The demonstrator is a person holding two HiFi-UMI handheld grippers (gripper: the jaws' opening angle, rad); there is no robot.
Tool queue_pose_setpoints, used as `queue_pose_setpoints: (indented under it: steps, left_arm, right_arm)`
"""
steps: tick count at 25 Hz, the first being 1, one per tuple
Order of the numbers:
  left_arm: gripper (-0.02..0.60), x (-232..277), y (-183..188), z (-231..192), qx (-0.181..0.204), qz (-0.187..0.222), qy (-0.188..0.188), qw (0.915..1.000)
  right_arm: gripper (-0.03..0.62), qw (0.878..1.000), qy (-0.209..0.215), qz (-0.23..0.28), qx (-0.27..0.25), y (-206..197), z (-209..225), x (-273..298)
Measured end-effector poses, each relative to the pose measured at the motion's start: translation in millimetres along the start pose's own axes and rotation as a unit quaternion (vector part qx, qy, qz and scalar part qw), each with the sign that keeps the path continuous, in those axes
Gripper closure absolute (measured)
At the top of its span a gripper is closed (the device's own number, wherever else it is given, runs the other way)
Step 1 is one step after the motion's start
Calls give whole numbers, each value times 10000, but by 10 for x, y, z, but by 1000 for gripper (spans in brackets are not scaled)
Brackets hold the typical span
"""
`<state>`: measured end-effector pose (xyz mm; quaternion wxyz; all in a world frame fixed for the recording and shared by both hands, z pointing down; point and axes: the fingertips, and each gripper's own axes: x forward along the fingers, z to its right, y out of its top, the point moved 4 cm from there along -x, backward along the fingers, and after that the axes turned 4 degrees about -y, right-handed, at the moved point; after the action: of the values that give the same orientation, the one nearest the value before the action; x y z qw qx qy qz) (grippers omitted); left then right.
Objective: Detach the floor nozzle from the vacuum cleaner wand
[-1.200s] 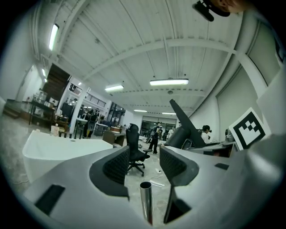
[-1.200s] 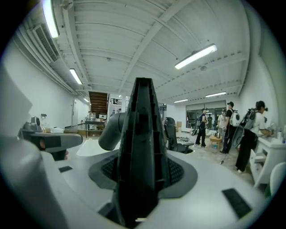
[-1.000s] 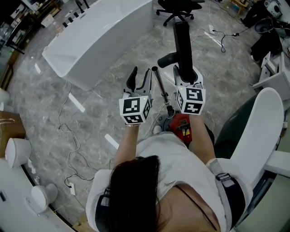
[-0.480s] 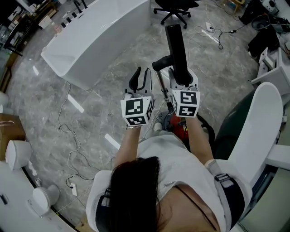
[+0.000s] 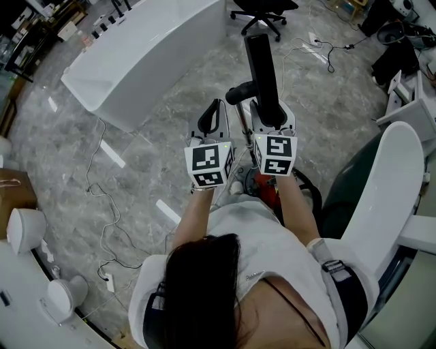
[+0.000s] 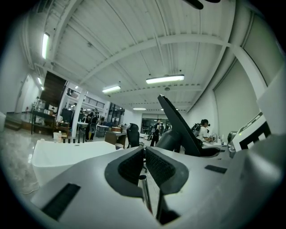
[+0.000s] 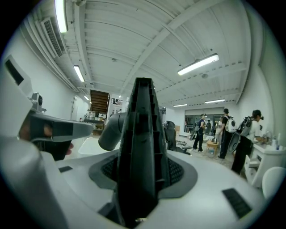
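Grey marbled floor. A long white counter stands on it. Just below the counter's near corner lies a short white strip, with a second strip farther below. A thin white cable loops over the floor beneath the counter, down to a small white plug block. Black office chair to the counter's right. Cardboard box well below and left of it.

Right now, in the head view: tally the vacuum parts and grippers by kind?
floor nozzle: 1
wand: 1
red vacuum body: 1
gripper: 2 (left gripper, jaws have just been closing, nothing seen pinched; right gripper, clamped on the floor nozzle)
total: 5
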<state>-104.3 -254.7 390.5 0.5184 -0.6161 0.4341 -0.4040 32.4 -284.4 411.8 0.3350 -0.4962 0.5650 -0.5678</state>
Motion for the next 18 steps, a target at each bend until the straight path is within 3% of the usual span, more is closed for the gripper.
queue_pose_setpoints:
  steps: [18]
  left_arm:
    - [577,-424,51,-118,77,-69,-22,9999]
  right_arm:
    - [376,9996,-202,170,-113,95,-406,-336]
